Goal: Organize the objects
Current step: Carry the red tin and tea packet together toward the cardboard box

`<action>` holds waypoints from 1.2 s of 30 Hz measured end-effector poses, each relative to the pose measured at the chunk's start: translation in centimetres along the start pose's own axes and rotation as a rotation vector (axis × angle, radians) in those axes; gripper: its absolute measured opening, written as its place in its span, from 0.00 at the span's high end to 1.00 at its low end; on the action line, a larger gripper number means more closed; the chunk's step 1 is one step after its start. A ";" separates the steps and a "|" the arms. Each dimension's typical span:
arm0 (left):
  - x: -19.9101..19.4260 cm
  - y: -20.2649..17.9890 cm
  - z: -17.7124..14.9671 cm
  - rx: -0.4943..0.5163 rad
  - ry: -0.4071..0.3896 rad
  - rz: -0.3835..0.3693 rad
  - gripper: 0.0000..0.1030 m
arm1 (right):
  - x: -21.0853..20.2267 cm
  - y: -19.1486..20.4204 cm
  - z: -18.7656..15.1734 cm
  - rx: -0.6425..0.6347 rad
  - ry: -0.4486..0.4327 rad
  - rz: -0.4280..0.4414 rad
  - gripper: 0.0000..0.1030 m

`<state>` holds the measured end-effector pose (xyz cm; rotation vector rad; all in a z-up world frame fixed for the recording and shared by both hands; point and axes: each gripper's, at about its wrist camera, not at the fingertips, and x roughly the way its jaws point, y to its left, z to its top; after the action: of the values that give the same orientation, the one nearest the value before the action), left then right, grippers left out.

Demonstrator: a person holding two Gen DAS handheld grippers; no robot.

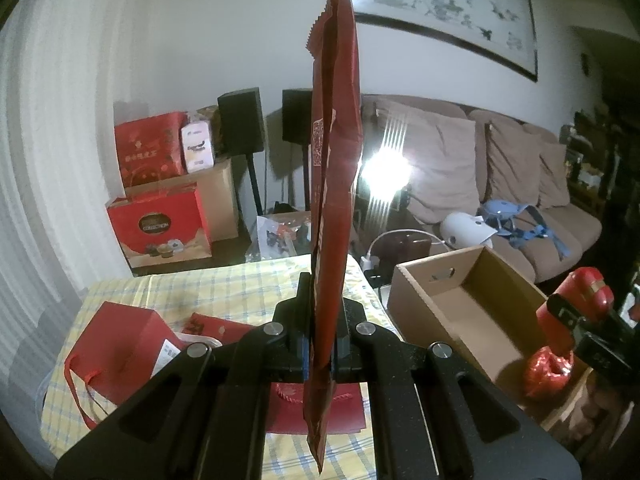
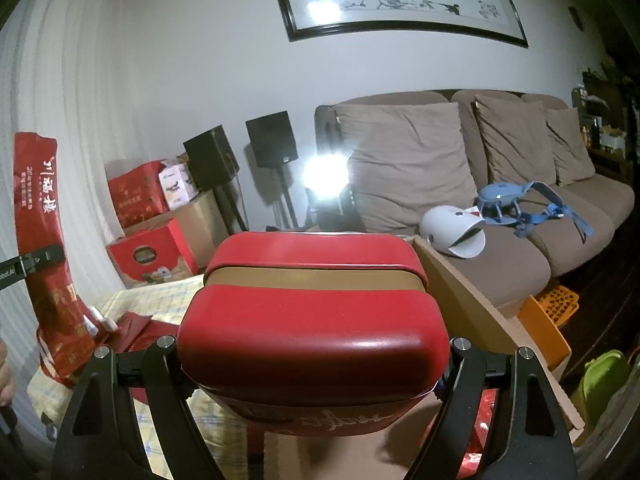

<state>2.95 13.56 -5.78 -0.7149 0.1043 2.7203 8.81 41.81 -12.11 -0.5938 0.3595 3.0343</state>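
Note:
In the left wrist view my left gripper point(image 1: 322, 312) is shut on a tall red foil packet point(image 1: 336, 128), which stands upright and edge-on above the yellow checked tablecloth point(image 1: 240, 280). The right wrist view shows the same red packet point(image 2: 40, 232) at the far left. My right gripper point(image 2: 312, 360) holds a red tin with a gold band point(image 2: 312, 312) between wide-set fingers, above the open cardboard box point(image 2: 460, 292). Seen from the left wrist, the red tin point(image 1: 576, 296) hangs over the near right end of the cardboard box point(image 1: 460, 304), and a crinkled red wrapped item point(image 1: 546, 368) lies inside.
A red gift bag point(image 1: 116, 352) and flat red envelopes point(image 1: 340, 412) lie on the cloth. Behind are a beige sofa point(image 2: 520, 248) with a white object point(image 2: 452, 232), two black speakers point(image 1: 240, 120) and stacked red boxes point(image 1: 160, 224). An orange crate point(image 2: 556, 304) sits on the floor.

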 end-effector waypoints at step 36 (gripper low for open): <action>0.4 -2.9 0.9 0.016 -0.010 -0.036 0.94 | -0.5 -3.5 0.7 0.046 -0.010 -0.057 0.20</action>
<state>3.14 16.60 -5.21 -0.6917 0.1101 2.6860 9.27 45.34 -12.03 -0.5758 0.4034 2.9649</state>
